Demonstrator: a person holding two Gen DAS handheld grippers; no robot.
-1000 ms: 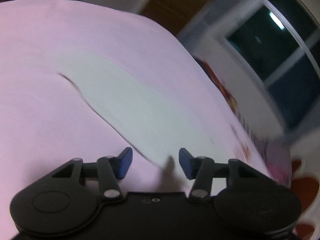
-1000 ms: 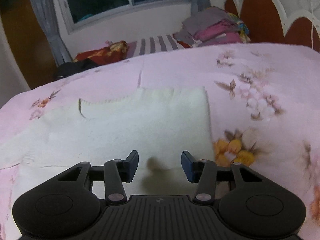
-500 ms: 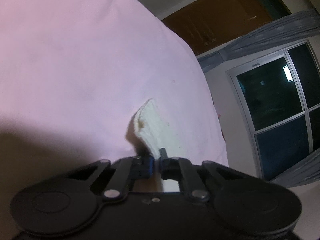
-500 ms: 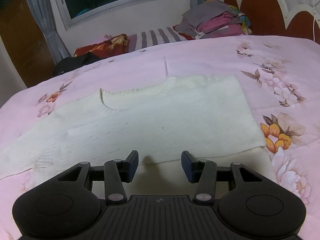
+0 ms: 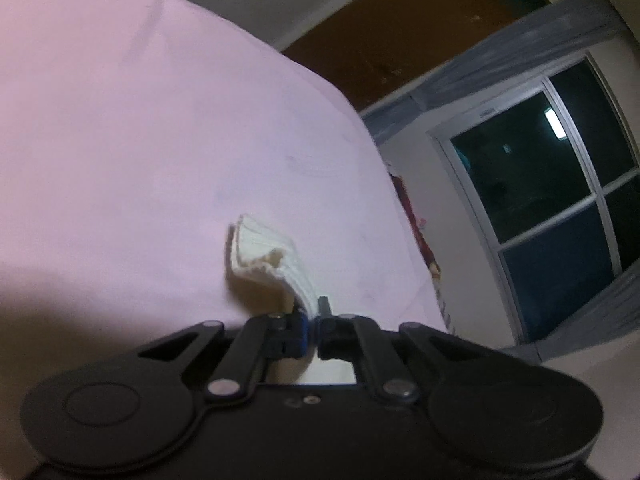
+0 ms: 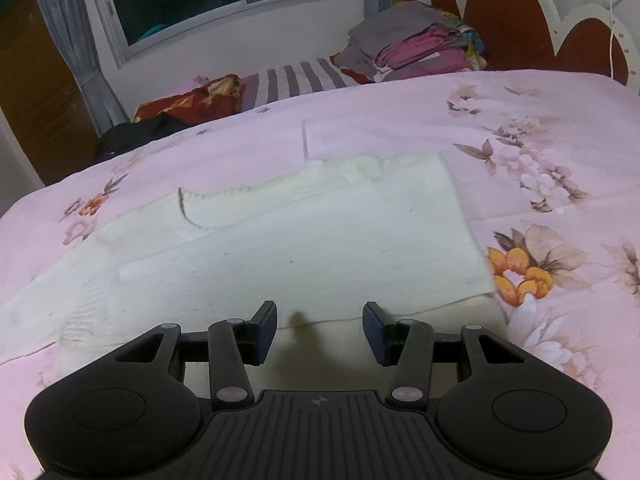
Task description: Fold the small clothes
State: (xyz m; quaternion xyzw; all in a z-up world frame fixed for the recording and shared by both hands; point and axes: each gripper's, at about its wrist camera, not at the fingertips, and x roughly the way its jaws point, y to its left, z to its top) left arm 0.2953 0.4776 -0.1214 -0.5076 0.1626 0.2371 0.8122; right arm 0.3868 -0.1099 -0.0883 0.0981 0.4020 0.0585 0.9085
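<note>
One cream knitted garment [image 6: 304, 240], flat mid-frame on my pink floral bedspread [image 6: 540, 128]. Two grippers: left gripper [image 5: 312, 320] clamped on its cuff; right gripper [image 6: 320, 322] apart above the near hem. Bare bedspread right.

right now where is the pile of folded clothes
In the right wrist view the pile of folded clothes sits at the upper right, beyond the pink bedspread, beside the scalloped headboard.

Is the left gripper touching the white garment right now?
Touching. The left wrist view shows the left gripper shut on a bunched edge of the white garment, with the fabric pinched between its pads and lifted off the pink bedspread.
</note>
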